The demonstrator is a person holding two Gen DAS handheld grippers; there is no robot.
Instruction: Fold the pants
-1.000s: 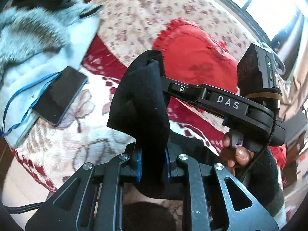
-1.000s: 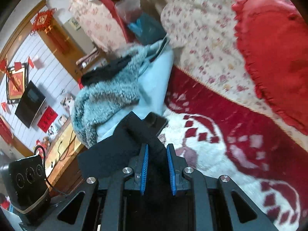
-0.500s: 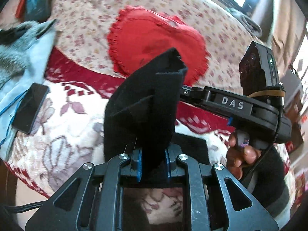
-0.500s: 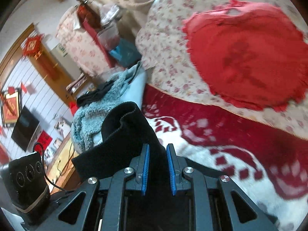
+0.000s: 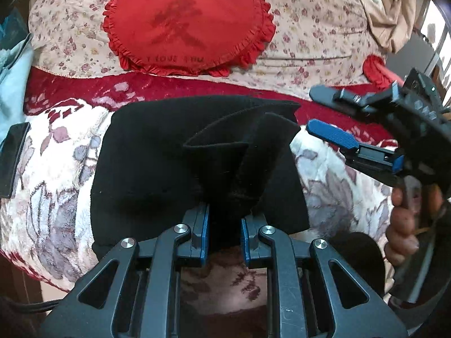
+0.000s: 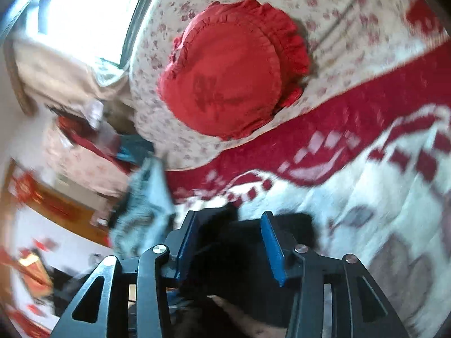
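Pants [image 5: 157, 163], black and bunched, lie on the blanket [image 5: 56, 197] near its front edge, below the red cushion [image 5: 186, 22]. Left gripper [image 5: 224, 233] has its jaws clamped on a raised fold. Right gripper [image 6: 228, 242] has just been opening, jaws apart, dark cloth loose between them. Blanket on both sides of the pants is bare; a phone [image 5: 12, 157] sits at its left edge.

You have one pair of black pants [image 5: 157, 163] on one red-and-white floral blanket [image 5: 56, 186]. Two grippers are in view: the left gripper [image 5: 225, 233] and the right gripper [image 5: 324, 112]. One red heart-shaped ruffled cushion [image 5: 186, 25] leans on the flowered backrest [image 5: 310, 28]. One dark phone [image 5: 12, 157] lies at the blanket's edge.
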